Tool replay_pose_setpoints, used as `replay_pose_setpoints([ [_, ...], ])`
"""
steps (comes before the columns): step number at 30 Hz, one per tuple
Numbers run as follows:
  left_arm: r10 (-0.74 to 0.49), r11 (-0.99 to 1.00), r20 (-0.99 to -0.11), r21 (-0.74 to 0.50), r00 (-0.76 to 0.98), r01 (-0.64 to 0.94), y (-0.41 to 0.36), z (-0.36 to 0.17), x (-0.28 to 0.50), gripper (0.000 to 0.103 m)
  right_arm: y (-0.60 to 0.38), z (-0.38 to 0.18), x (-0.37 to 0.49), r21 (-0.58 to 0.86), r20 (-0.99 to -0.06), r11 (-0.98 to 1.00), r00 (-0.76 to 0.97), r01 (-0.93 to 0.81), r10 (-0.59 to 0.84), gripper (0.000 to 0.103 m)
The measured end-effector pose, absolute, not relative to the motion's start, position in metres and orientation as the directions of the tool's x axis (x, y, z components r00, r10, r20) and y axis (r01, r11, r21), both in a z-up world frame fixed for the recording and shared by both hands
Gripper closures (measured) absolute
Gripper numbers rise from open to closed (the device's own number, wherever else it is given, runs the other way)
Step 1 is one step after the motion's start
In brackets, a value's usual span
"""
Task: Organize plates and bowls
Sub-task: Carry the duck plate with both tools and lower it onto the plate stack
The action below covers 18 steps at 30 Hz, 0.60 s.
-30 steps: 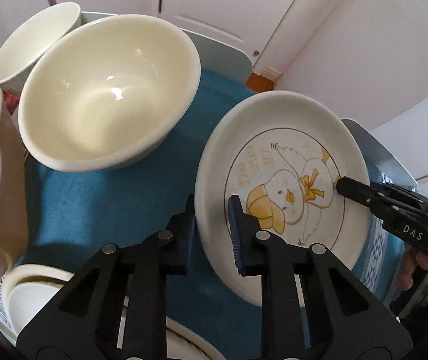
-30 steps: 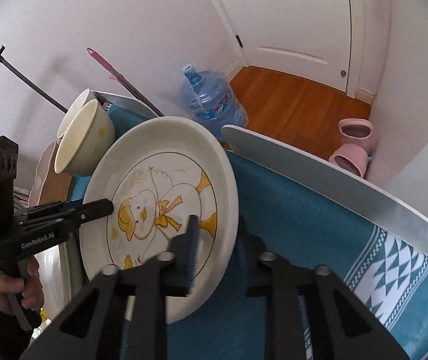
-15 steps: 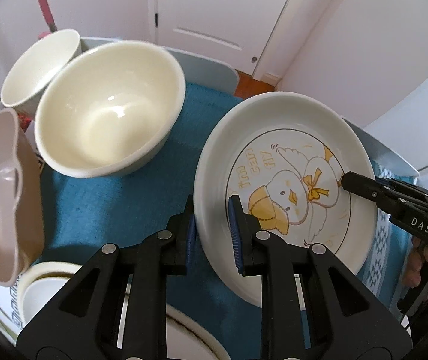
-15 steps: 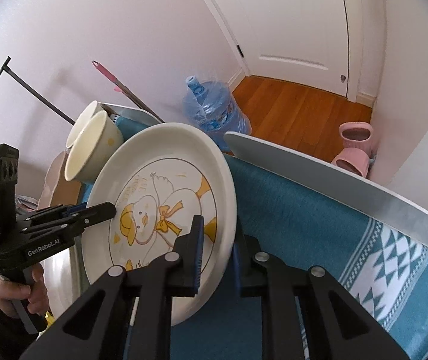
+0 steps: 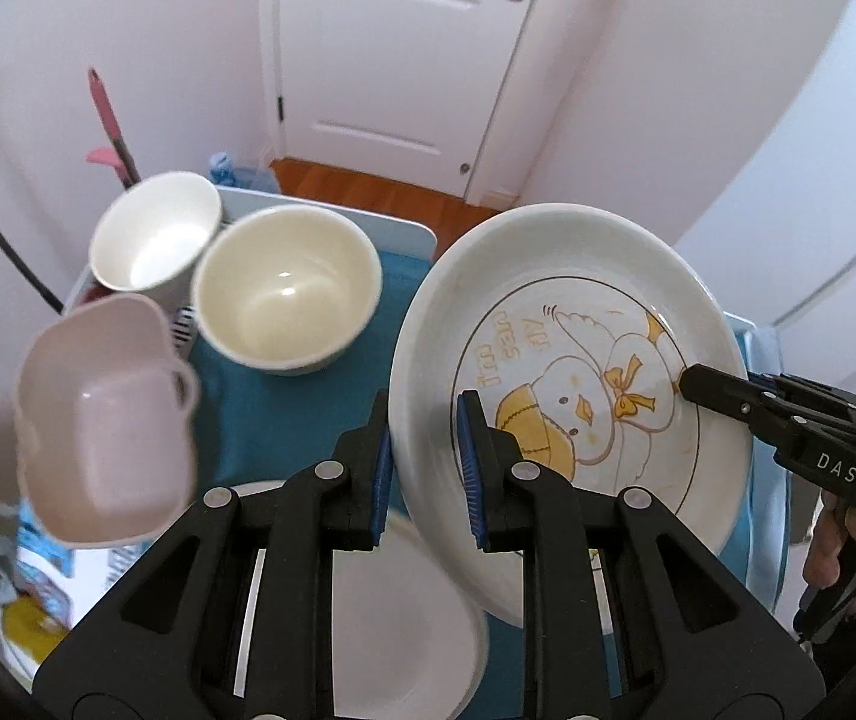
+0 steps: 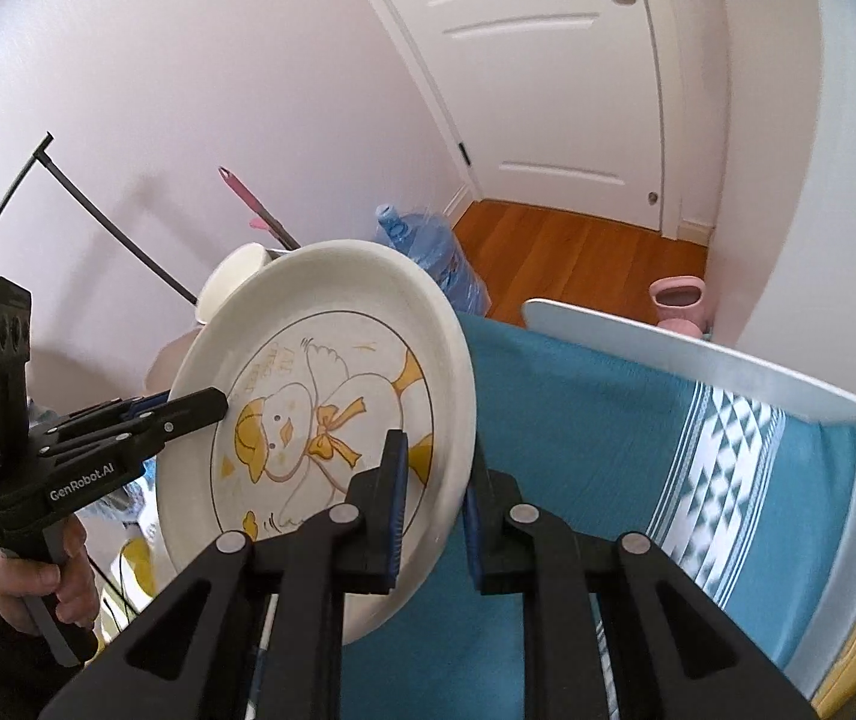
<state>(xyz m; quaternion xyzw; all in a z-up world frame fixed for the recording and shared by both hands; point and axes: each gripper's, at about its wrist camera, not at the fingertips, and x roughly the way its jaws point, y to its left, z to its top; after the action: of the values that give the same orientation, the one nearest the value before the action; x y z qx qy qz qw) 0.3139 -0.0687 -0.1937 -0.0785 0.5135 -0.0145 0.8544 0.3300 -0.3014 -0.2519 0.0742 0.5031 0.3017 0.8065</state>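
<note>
Both tongs, left (image 5: 423,468) and right (image 6: 434,507), pinch the tilted plate (image 5: 566,372) (opposite rims).

The plate (image 5: 566,396) hangs above the cloth (image 5: 284,414), right of two bowls (image 5: 287,291).

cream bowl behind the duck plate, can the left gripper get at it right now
Probably not as things stand. The left gripper is shut on the duck plate rim, with the right gripper clamped opposite. The path to the cream bowl over the blue cloth looks open.
</note>
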Motion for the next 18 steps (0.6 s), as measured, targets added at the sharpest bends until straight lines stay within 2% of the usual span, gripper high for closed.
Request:
replay_pose_setpoints([
  [8, -0.174, 0.984, -0.863, -0.167, 0.474, 0.057, -0.028, -0.163, 0.272, 0.085, -0.267, -0.226, 0.261, 0.415, -0.766, 0.853, 0.384, -0.318, 0.515, 0.088],
  [18, -0.221, 0.972, -0.887, -0.164, 0.405, 0.17, 0.018, -0.179, 0.228, 0.085, -0.219, -0.247, 0.191, 0.433, -0.784, 0.885, 0.413, -0.17, 0.463, 0.088],
])
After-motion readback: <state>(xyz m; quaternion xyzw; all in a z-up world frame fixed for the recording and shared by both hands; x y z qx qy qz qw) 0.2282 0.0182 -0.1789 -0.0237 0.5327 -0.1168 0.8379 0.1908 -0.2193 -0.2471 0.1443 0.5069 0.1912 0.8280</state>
